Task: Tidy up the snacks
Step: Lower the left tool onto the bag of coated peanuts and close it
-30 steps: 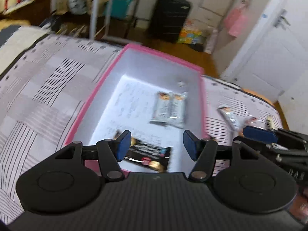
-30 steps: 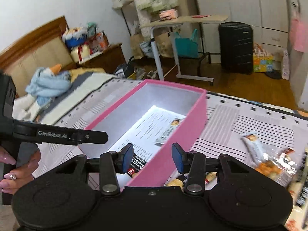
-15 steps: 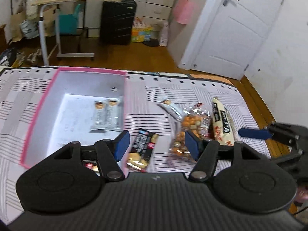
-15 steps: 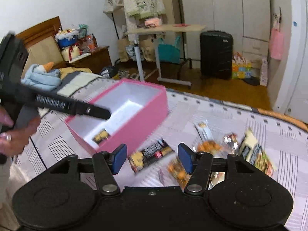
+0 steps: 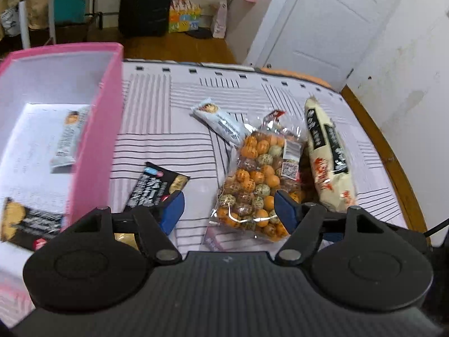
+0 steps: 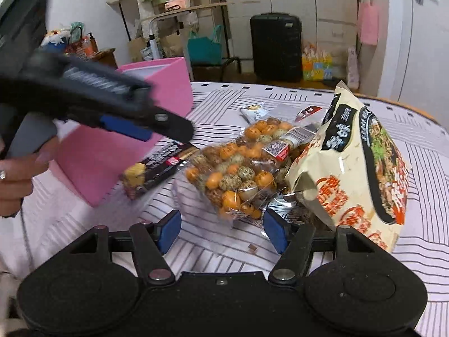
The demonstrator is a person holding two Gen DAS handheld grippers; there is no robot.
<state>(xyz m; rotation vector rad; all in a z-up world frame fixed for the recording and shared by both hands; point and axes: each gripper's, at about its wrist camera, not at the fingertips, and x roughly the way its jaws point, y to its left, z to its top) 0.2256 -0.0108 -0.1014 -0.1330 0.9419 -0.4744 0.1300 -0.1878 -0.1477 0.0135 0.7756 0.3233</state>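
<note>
A pink box [image 5: 92, 140] stands on the striped bedspread at the left; inside lie a grey snack bar [image 5: 68, 140] and a black cracker pack [image 5: 25, 221]. Outside it lie a second black cracker pack [image 5: 157, 188], a grey bar [image 5: 219, 120], a clear bag of orange and speckled balls [image 5: 258, 179] and a cream noodle bag [image 5: 328, 157]. My left gripper [image 5: 228, 210] is open and empty, just above the ball bag's near end. My right gripper [image 6: 221, 229] is open and empty, in front of the ball bag [image 6: 238, 174] and the noodle bag [image 6: 362, 168].
The bed's wooden edge [image 5: 393, 163] runs along the right. Beyond the bed are a black suitcase [image 5: 146, 2], a rolling desk and a white door [image 5: 317, 19]. The left gripper's body [image 6: 92, 98] crosses the right wrist view in front of the pink box [image 6: 134, 146].
Both grippers swung right, away from the pink box toward the loose snacks, and came lower and closer to the ball bag. Both stayed open and empty.
</note>
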